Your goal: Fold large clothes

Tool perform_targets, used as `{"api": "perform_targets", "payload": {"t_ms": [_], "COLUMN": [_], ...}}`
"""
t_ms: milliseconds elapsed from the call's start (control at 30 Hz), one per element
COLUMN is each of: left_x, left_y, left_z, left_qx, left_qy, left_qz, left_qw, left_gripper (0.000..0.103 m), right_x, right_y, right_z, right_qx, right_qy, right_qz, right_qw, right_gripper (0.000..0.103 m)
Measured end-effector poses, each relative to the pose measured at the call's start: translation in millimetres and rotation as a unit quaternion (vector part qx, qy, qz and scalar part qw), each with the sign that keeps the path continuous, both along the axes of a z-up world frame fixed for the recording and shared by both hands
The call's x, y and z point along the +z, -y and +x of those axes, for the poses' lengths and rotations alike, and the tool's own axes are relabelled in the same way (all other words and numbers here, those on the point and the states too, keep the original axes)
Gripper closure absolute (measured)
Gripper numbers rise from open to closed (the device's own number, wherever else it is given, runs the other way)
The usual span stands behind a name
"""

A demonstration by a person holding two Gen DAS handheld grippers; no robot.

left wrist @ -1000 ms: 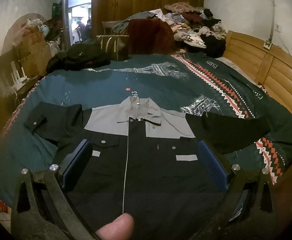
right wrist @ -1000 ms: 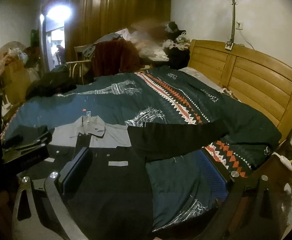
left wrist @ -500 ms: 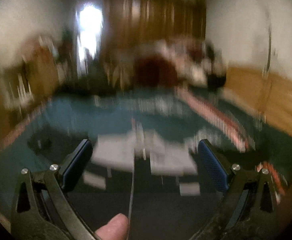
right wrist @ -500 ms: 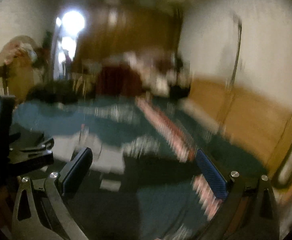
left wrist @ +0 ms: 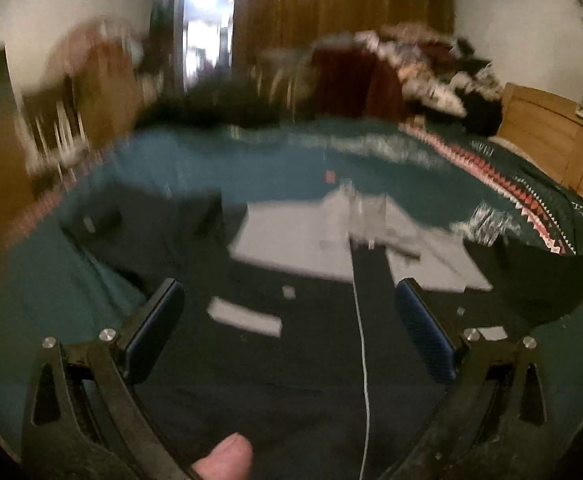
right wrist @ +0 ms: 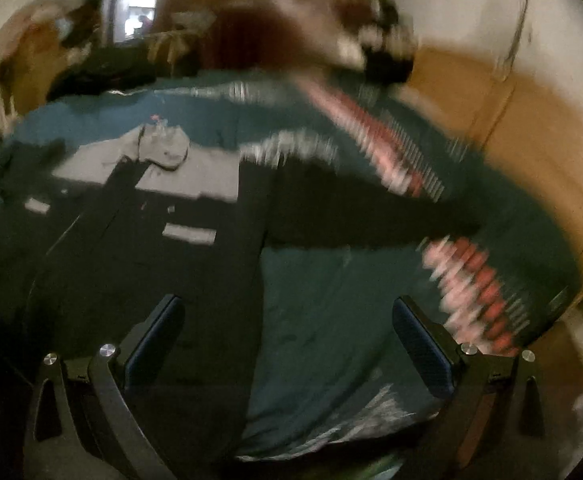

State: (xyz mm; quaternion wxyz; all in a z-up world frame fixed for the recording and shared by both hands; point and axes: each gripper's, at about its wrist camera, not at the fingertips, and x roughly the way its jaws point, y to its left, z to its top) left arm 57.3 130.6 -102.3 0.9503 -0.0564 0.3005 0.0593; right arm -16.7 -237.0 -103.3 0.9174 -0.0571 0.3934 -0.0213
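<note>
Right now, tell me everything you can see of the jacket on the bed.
The jacket is black with a grey yoke and collar, pale pocket strips and a light line down the closed front. It looks like woven workwear. It lies flat, front up, on the teal bedspread, with both sleeves spread sideways; the sleeve reaches toward the headboard. Neither gripper touches it; blur hides finer detail.

a lived-in home bedroom: a bed (left wrist: 219, 168) with a teal patterned cover, a wooden headboard (left wrist: 563, 140) against a white wall, a tall wooden wardrobe (left wrist: 331, 12), and clothes heaped in a pile (left wrist: 423, 64) behind the bed.
</note>
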Motion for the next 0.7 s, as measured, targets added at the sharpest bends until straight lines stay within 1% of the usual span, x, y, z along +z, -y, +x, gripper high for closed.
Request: {"api": "perform_targets", "payload": {"t_ms": [67,100,167,200,267,300,367,400,467,500,567,633,700], "left_x": [-21,-27,-40,-46,-56,-61,-72,-75,-80,-83,-86,-91,-93], "left_y": [-3,0,6,9,15,14,18,18,19,21,22,21,20], "left_z": [16,19,29,33,41,44,53,55,59,61,63,66,68], "left_qx": [0.01,0.011,0.004,-0.001,-0.011,-0.017,-0.022,-0.023,-0.024,-0.024,-0.026,-0.022,-0.018], "left_qy": [-0.026,-0.034,-0.059,-0.069,-0.089,-0.098,-0.12,-0.126,-0.137,-0.14,-0.146,-0.154,-0.156], "left_qz": [-0.008,-0.007,-0.009,-0.009,-0.011,-0.013,-0.018,-0.024,-0.031,-0.028,-0.03,-0.035,-0.036], "left_qw": [0.9996,0.9993,0.9982,0.9976,0.9959,0.995,0.9923,0.9915,0.9899,0.9894,0.9885,0.9873,0.9869], "left_gripper": [0.0,0.0,0.0,0.0,0.0,0.0,0.0,0.0,0.0,0.0,0.0,0.0,0.0], "right_x": [-11,-18,-22,-23,-21,-22,-23,-27,-35,-44,-52,-64,-75], "right_y": [33,62,97,128,166,198,241,279,323,353,381,407,420], "right_z": [25,43,69,89,116,137,160,174,188,195,205,214,222], "right_qx": [-0.009,-0.018,-0.031,-0.042,-0.06,-0.079,-0.103,-0.13,-0.166,-0.192,-0.208,-0.219,-0.228], "right_qy": [-0.026,-0.035,-0.05,-0.051,-0.049,-0.044,-0.042,-0.036,-0.029,-0.023,-0.022,-0.017,-0.021], "right_qz": [0.052,0.089,0.119,0.139,0.154,0.165,0.197,0.228,0.277,0.309,0.34,0.373,0.394], "right_qw": [0.998,0.995,0.991,0.988,0.985,0.982,0.974,0.964,0.946,0.931,0.917,0.901,0.89], "right_gripper": [0.0,0.0,0.0,0.0,0.0,0.0,0.0,0.0,0.002,0.003,0.006,0.012,0.018]}}
